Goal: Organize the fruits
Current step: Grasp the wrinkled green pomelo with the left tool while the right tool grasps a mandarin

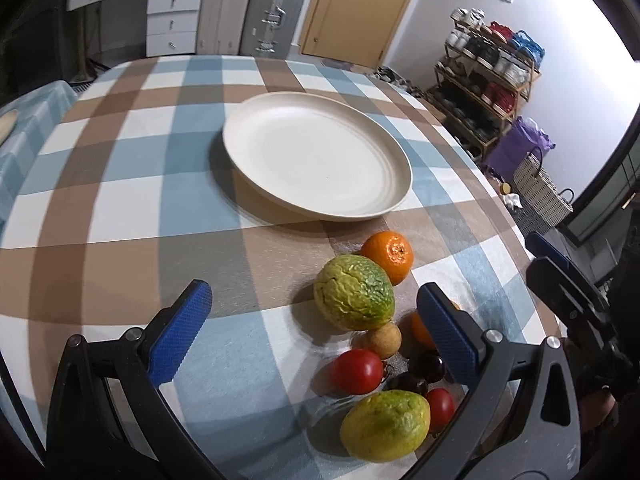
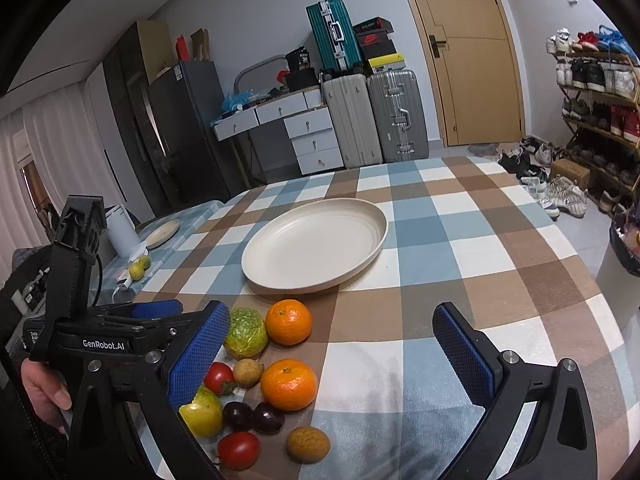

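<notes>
A cream plate (image 1: 396, 168) (image 2: 376, 240) stands empty mid-table. In front of it lies a cluster of fruit: two oranges (image 2: 288, 321) (image 2: 289, 384), two wrinkled green-yellow fruits (image 1: 353, 297) (image 1: 386, 425), two red tomatoes (image 1: 357, 371) (image 2: 239, 449), two dark plums (image 2: 253, 417) and two small brown fruits (image 2: 308, 444) (image 2: 248, 372). My left gripper (image 1: 316, 336) is open and empty, low over the cluster's left side. My right gripper (image 2: 332, 356) is open and empty, above the near oranges. The left gripper's body (image 2: 104, 332) shows at the left of the right wrist view.
The checked tablecloth (image 2: 460, 248) covers a round table. A side table at the left holds a small plate (image 2: 162, 232) and two green fruits (image 2: 139, 267). Suitcases (image 2: 372, 120), a door and a shoe rack (image 2: 596, 112) stand behind.
</notes>
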`<state>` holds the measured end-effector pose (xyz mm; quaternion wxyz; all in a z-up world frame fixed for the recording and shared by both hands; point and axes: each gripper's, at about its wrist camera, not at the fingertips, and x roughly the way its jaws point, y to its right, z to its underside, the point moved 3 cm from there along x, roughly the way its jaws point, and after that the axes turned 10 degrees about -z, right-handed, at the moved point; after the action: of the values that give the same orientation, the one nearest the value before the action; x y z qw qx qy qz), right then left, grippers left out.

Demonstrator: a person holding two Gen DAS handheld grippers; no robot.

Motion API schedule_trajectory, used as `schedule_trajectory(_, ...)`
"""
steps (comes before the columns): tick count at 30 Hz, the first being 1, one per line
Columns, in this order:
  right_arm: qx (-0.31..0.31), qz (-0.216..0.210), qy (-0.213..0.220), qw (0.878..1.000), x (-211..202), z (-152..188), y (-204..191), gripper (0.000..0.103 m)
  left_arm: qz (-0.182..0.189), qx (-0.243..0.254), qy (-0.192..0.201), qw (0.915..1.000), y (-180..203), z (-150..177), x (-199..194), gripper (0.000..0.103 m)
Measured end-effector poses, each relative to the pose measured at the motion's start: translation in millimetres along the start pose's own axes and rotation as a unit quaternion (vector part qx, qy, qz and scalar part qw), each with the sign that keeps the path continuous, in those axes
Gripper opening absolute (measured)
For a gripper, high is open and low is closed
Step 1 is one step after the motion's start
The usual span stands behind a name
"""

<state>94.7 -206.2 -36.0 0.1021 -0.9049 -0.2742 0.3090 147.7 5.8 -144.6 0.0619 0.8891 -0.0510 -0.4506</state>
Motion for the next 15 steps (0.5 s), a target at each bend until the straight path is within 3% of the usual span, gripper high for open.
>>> schedule_trajectory(7, 0.012, -0.009, -0.015, 1.0, 16, 2, 12, 0.103, 0.036, -0.008, -0.023, 0.9991, 0, -3, 18, 0.097)
schedule_trajectory(15, 0.024, -0.013, -0.022, 0.999, 24, 3, 21, 0.103, 0.097, -0.018, -0.057, 0.9935, -1, -5, 34, 0.065)
